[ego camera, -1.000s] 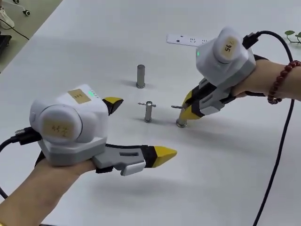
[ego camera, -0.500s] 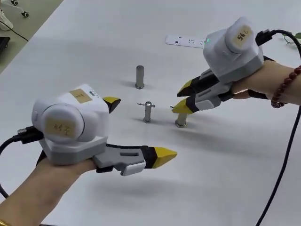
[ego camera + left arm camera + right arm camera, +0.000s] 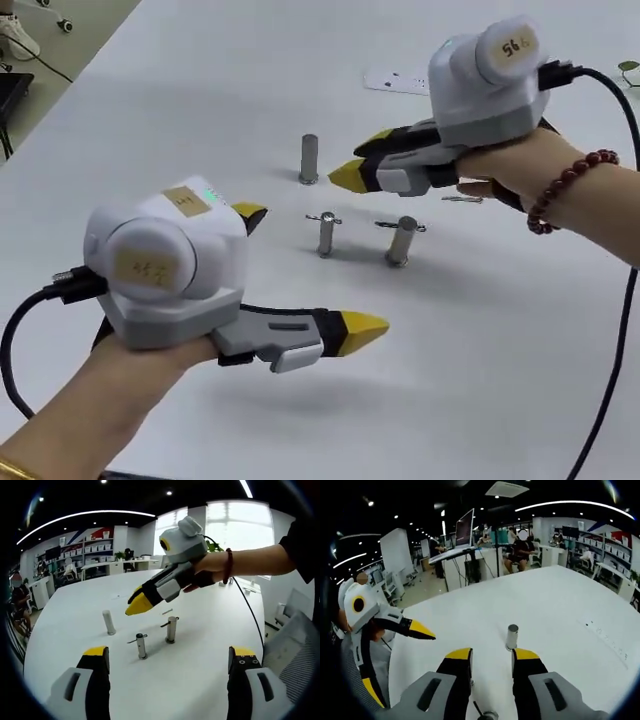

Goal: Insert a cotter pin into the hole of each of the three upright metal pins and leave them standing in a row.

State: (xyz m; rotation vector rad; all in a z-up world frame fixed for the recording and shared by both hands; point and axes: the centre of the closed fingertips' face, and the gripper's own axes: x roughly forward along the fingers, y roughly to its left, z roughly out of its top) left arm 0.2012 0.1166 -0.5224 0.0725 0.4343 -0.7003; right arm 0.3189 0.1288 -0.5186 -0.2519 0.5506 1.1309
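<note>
Hovering nearest in the head view, the left tool (image 3: 310, 268) hangs above the white bench (image 3: 480, 380) with its yellow-tipped jaws spread wide and nothing between them; the left gripper view shows the same broad, empty gap. Beyond its tips, at about twelve o'clock, the middle pin (image 3: 326, 233) stands upright with the first cotter pin (image 3: 322, 217) passed through near its top, an end sticking out on either side. Just beside it, at three o'clock, the right-hand pin (image 3: 401, 241) also stands upright, with the second cotter pin (image 3: 400, 226) lying across near its top. Farther off, at eleven o'clock from the middle pin, the far pin (image 3: 309, 160) stands upright, set back from the line of the other two. The right tool (image 3: 352, 168) hovers above the bench, clear of all three pins, pointing toward nine o'clock, with its tips between the far pin and the right-hand pin as the head view frames them. Its jaws are parted by a narrow gap and hold nothing, and in the right gripper view the far pin appears just beyond that gap. A loose cotter pin (image 3: 460, 199) lies flat on the bench under the right hand, at two o'clock from the right-hand pin. Farthest away, at twelve o'clock, a white power strip (image 3: 395, 82) lies on the bench.
</note>
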